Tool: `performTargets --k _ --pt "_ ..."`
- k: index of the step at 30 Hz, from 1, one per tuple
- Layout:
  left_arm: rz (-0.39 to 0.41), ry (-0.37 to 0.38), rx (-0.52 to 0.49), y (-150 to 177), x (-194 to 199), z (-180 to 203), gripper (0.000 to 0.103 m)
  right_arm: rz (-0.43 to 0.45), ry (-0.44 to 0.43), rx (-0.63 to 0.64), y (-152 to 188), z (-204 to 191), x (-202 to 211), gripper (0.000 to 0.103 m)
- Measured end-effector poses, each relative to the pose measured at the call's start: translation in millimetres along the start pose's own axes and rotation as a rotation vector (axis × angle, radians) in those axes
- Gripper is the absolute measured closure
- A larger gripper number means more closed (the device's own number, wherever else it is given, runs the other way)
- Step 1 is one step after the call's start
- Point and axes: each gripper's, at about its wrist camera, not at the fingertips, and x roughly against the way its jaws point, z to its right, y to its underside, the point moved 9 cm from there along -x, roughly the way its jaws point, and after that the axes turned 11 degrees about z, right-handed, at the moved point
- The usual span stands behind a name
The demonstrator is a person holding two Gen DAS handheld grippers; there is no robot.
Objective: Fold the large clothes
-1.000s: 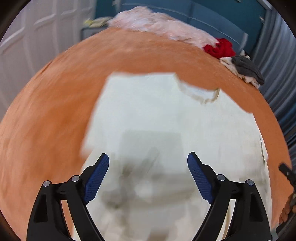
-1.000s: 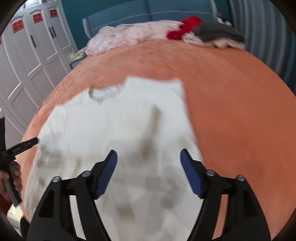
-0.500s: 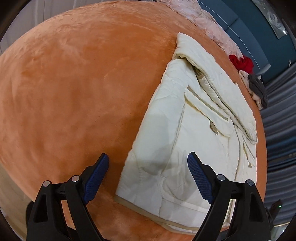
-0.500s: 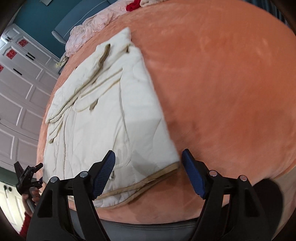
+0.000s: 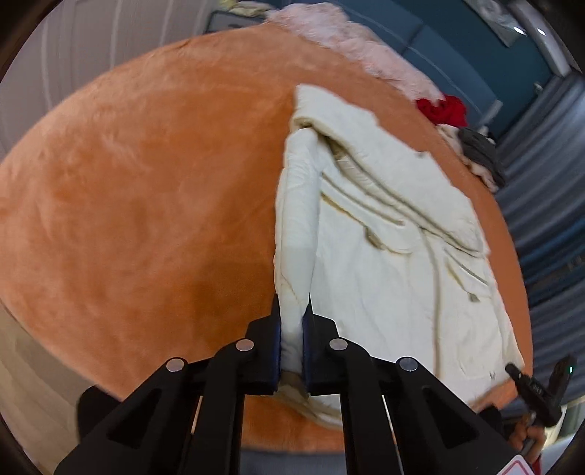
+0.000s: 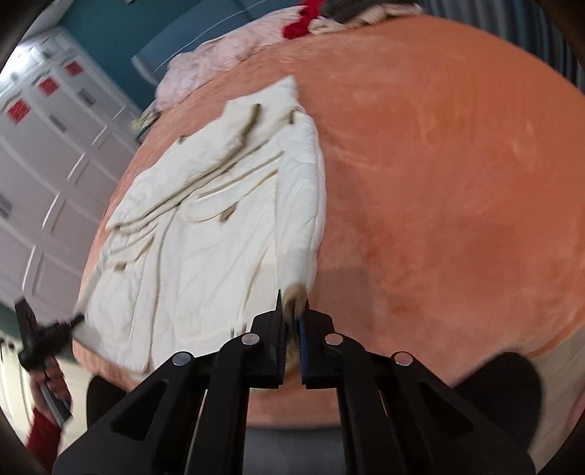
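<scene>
Left wrist view: the left gripper [image 5: 291, 321] has its two blue-padded fingers [image 5: 275, 343] clenched on the near left corner of a cream quilted jacket [image 5: 384, 234], with a fold of the padded fabric standing up between the pads. The jacket lies spread on an orange plush bed cover [image 5: 128, 204], toward the cover's right side, its beige-trimmed pocket flaps and seams facing up. Its near hem sits close to the cover's near edge. At the far edge of the cover lie a pink garment [image 5: 351, 54], a red garment [image 5: 444, 109] and a grey garment [image 5: 479, 153], the last two at the far right corner. The right gripper [image 5: 537, 387] shows at the jacket's near right corner, partly cut off by the picture's edge.

Right wrist view: the right gripper [image 6: 292, 321] is closed tight on the jacket's [image 6: 204, 234] near right corner, the beige hem trim bunched between the pads and the edge lifted off the cover [image 6: 438, 182]. The jacket runs away toward the far left. The left gripper [image 6: 47, 332] shows at the jacket's near left corner, blurred. White panelled wardrobe doors [image 6: 47, 153] stand beyond the cover's left edge, and the pink garment [image 6: 215, 58] and red garment [image 6: 303, 22] lie at the far edge.
</scene>
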Motion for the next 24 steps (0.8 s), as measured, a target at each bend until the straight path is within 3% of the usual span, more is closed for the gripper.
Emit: performTargets --k 4,8,10,12,15,17,20,24 --pt "-0.039 0.030 -0.153 19.0 45.0 18.8 0.097 -0.069 -0.014 0.146 17.2 -6.2 46.3 0.100" --pt "-0.120 0.056 -0.250 61.1 95.8 27.2 0.098 -0.214 -0.025 0.250 61.8 -9.5 97.0 0.100" --pt "-0.158 0.060 -0.256 79.9 125.2 27.5 0.098 -0.261 -0.037 0.275 77.4 -17.3 126.1 0.100" --pt "-0.144 0.074 -0.213 83.0 151.9 27.8 0.098 -0.250 -0.072 0.240 73.3 -27.5 146.9 0.100" --pt "-0.045 0.086 -0.176 52.6 171.1 39.7 0.098 -0.101 -0.116 0.238 28.4 -53.0 165.3 0.100" --pt "0.043 0.117 -0.163 19.3 173.3 53.1 0.098 0.045 -0.150 0.252 -23.6 -70.2 164.9 0.100" --pt "0.184 0.132 -0.180 -42.1 157.9 73.7 0.098 0.213 -0.164 0.235 -91.5 -76.6 144.5 0.100" --pt "0.247 0.074 -0.193 -90.2 119.9 85.0 0.095 0.330 -0.130 0.147 -161.2 -65.6 88.0 0.100"
